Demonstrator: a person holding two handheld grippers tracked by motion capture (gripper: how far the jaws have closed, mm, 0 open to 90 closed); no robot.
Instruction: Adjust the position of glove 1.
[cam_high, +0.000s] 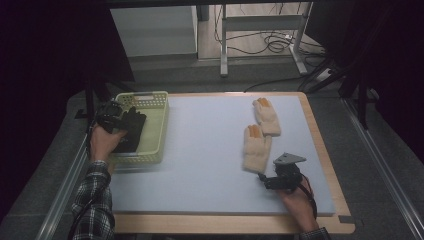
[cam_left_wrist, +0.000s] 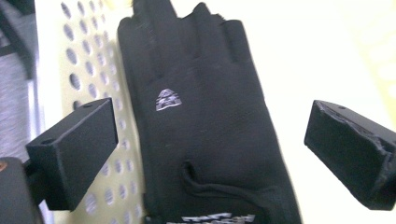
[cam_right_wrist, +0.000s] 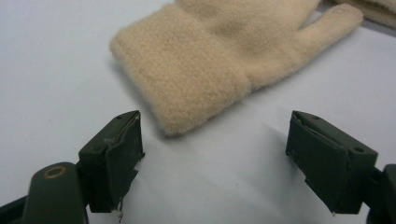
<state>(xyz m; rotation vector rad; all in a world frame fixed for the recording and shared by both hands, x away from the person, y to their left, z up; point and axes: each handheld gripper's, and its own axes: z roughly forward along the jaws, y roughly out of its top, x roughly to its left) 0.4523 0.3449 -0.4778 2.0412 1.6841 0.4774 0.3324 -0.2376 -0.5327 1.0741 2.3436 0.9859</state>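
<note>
Gloves are the work in hand: my left gripper (cam_high: 121, 121) hangs over the yellow-green basket (cam_high: 156, 129) at the table's left edge, and its jaws stand wide apart with nothing pinched. Between them, lower down, the black glove (cam_left_wrist: 205, 121) lies flat in the basket, fingers pointing away from me, touched by neither pad. My right gripper (cam_right_wrist: 212, 161) rests low over the grey mat (cam_high: 200, 150) near the front right, jaws spread just as wide and empty, the cuff of the near cream glove (cam_right_wrist: 224, 60) lying just ahead of them. A second cream glove (cam_high: 266, 116) lies just beyond the first.
</note>
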